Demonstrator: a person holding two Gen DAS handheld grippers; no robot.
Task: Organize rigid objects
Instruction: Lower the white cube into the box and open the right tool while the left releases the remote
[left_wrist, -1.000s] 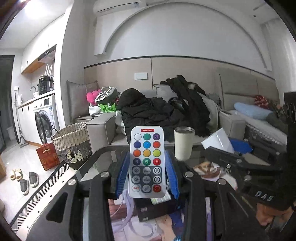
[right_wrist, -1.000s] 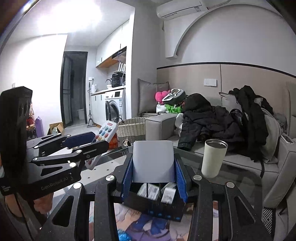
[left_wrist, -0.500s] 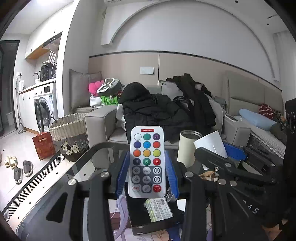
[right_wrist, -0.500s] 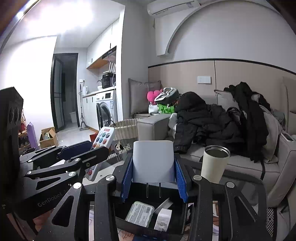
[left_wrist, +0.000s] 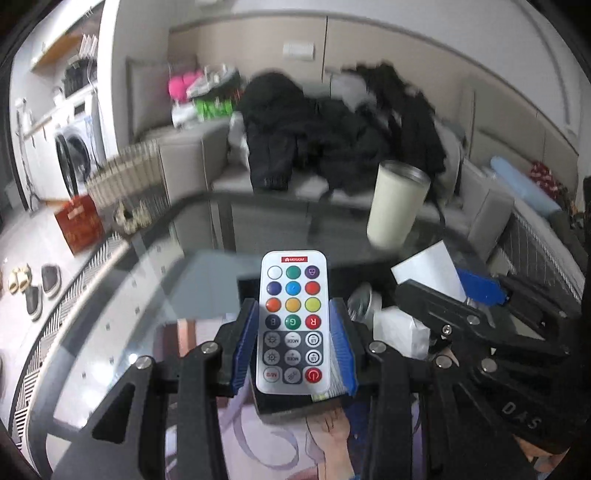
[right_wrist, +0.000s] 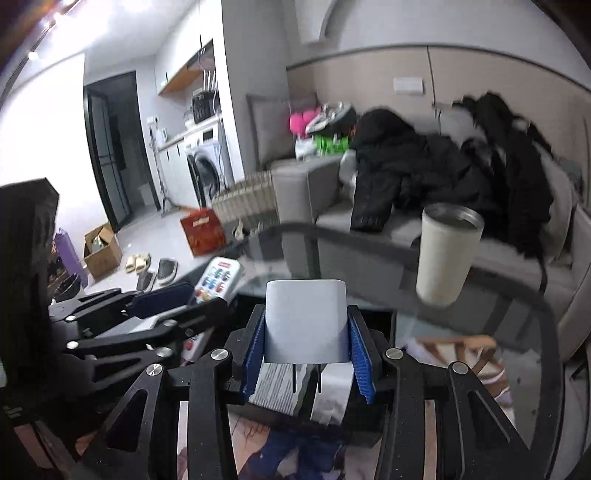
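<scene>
My left gripper is shut on a white remote control with coloured buttons, held over a black open box on the glass table. My right gripper is shut on a white rounded block, held over the same black box, which holds white packets. The right gripper and its block show at the right of the left wrist view. The left gripper with the remote shows at the left of the right wrist view.
A cream tumbler stands on the glass table toward its far right edge, also in the right wrist view. A printed mat lies under the box. Behind are a sofa with dark clothes, a wicker basket and a red bag.
Both grippers have tilted downward and lowered toward the black box, still holding their objects. The table and box now fill more of both views.
</scene>
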